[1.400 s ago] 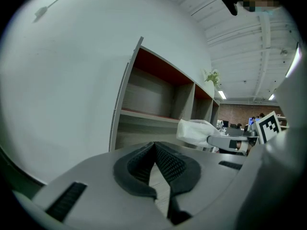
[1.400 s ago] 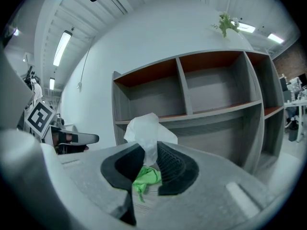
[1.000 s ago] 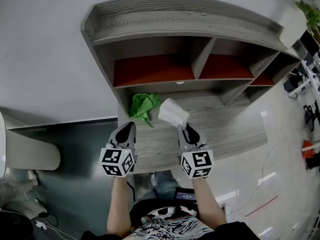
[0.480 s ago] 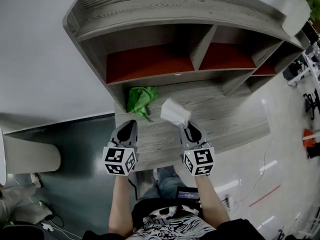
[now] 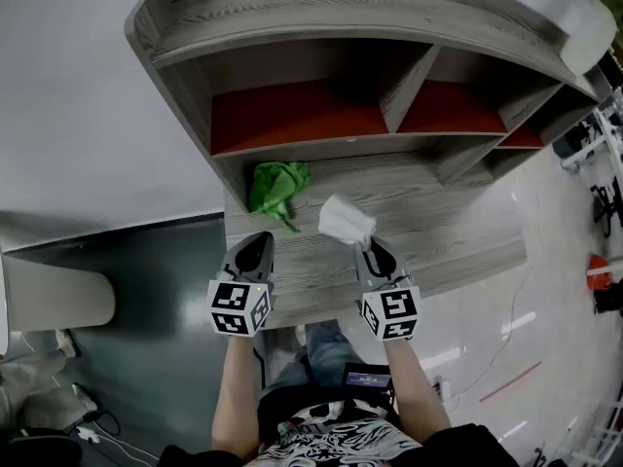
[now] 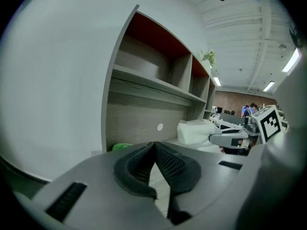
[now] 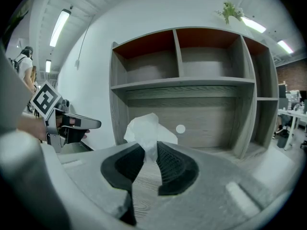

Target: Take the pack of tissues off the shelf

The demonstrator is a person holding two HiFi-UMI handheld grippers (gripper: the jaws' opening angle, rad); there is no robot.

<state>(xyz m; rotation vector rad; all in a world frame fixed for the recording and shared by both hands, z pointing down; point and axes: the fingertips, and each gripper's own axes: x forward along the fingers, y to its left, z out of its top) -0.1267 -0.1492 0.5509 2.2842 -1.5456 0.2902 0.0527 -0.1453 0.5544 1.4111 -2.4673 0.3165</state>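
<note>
Up close only, right gripper [image 7: 150, 150] pinching tissue pack [image 7: 145, 127]

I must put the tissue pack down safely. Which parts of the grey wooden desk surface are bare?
The grey wooden desk surface is bare from the white tissue pack in the right gripper rightward to its right edge. The red-backed shelf compartments also look bare. The left is crowded: a crumpled green cloth lies ahead of the left gripper.
</note>
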